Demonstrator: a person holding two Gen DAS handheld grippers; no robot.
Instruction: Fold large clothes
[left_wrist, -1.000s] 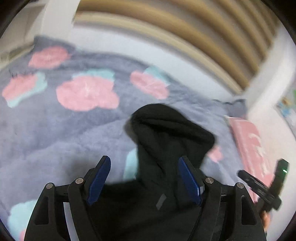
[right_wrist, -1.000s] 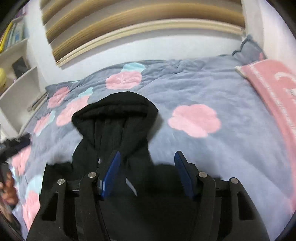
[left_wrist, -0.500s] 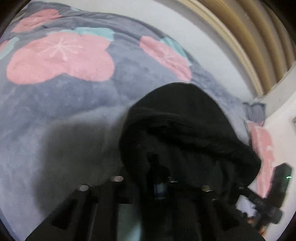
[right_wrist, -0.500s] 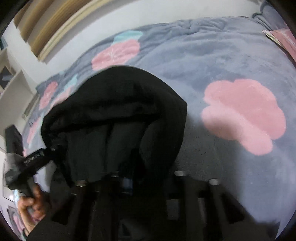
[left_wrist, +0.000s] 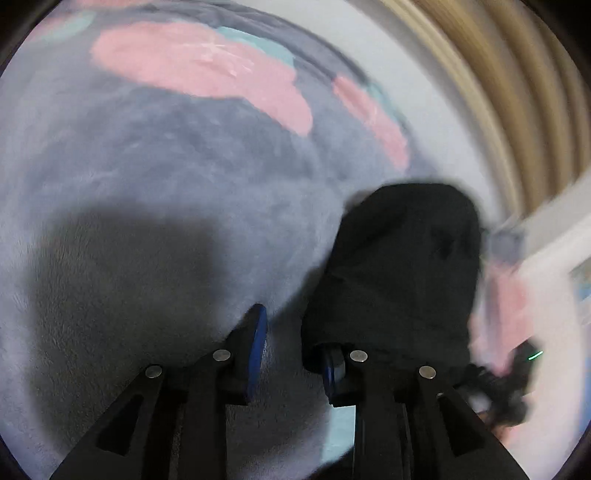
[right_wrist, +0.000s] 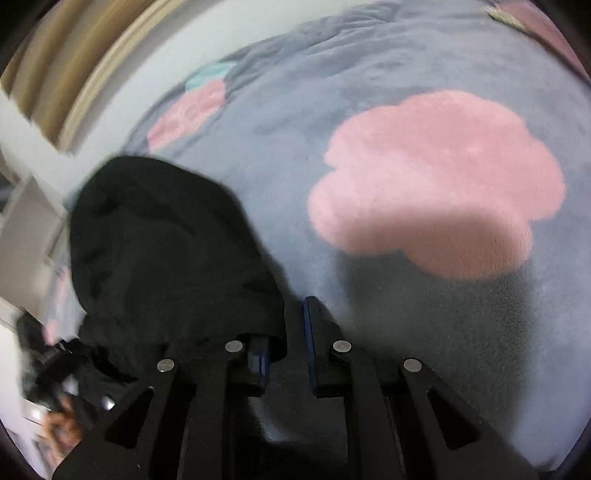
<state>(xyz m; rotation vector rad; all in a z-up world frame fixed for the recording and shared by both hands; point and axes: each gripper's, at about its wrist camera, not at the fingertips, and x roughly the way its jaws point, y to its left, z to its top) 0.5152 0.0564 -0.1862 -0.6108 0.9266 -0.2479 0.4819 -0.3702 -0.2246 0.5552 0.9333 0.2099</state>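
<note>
A black hooded garment (left_wrist: 402, 269) lies on the grey flowered blanket (left_wrist: 166, 166). In the left wrist view its hood drapes over my right fingertip (left_wrist: 332, 363), while the left fingertip (left_wrist: 256, 339) is bare. My left gripper (left_wrist: 293, 350) is partly open, with blanket showing in the gap. In the right wrist view the same garment (right_wrist: 166, 251) covers my left fingertip (right_wrist: 258, 354). My right gripper (right_wrist: 284, 343) has its fingers close together with a narrow gap. Whether either grips cloth is hidden.
The blanket (right_wrist: 424, 314) has pink flower patches (right_wrist: 436, 181). A white wall with wooden slats (left_wrist: 517, 92) stands behind the bed. A pink pillow (left_wrist: 506, 306) lies at the right. The other gripper and a hand (right_wrist: 55, 424) show at the left edge.
Both grippers closed from wide open, pushed in under the hood, then swung apart. The hood now sits to one side of each view and the finger pads show again.
</note>
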